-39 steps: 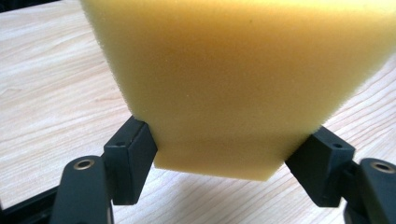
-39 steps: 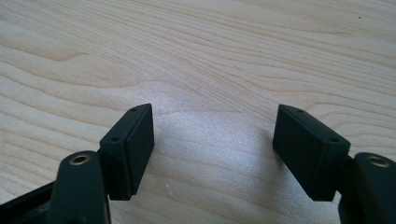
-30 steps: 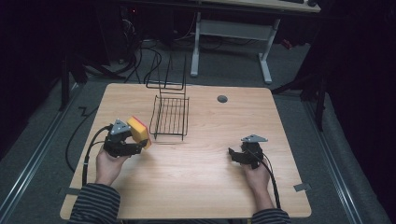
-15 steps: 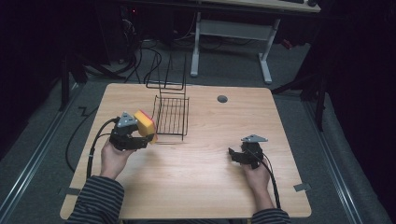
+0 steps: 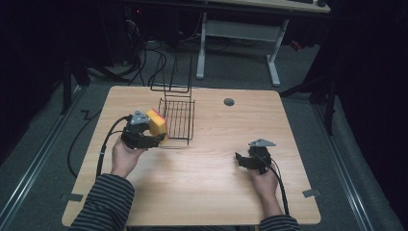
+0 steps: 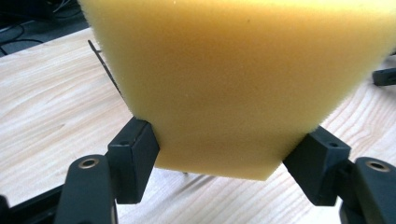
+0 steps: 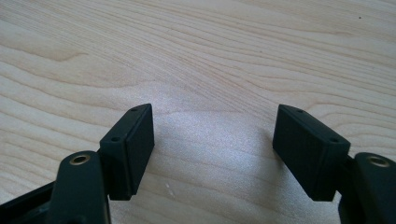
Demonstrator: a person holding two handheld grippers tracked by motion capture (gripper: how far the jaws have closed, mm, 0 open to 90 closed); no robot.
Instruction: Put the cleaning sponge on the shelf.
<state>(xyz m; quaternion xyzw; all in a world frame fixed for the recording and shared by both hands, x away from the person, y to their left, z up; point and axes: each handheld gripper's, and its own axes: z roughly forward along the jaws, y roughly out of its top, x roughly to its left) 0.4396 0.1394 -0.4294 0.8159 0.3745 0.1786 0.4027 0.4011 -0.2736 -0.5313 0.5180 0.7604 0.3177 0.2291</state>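
Note:
A yellow sponge point(image 5: 157, 123) with a red-orange upper face is held in my left gripper point(image 5: 153, 134), which is shut on it just left of the black wire rack point(image 5: 178, 120). In the left gripper view the yellow sponge point(image 6: 238, 79) bulges wide between the two black jaws, and a thin black rack wire point(image 6: 105, 65) shows behind it. My right gripper point(image 5: 243, 161) rests low over the table at the right, open. The right gripper view shows its fingertips point(image 7: 135, 144) spread apart over bare wood with nothing between them.
The light wooden table point(image 5: 207, 192) has a round cable hole point(image 5: 229, 102) near its far edge. The wire rack stands at the back left of centre. Cables trail off the left edge. Beyond the table are a dark floor and white desk legs point(image 5: 274, 53).
My left gripper has carried the sponge to the right, up against the wire rack's left side. The right gripper has stayed where it was.

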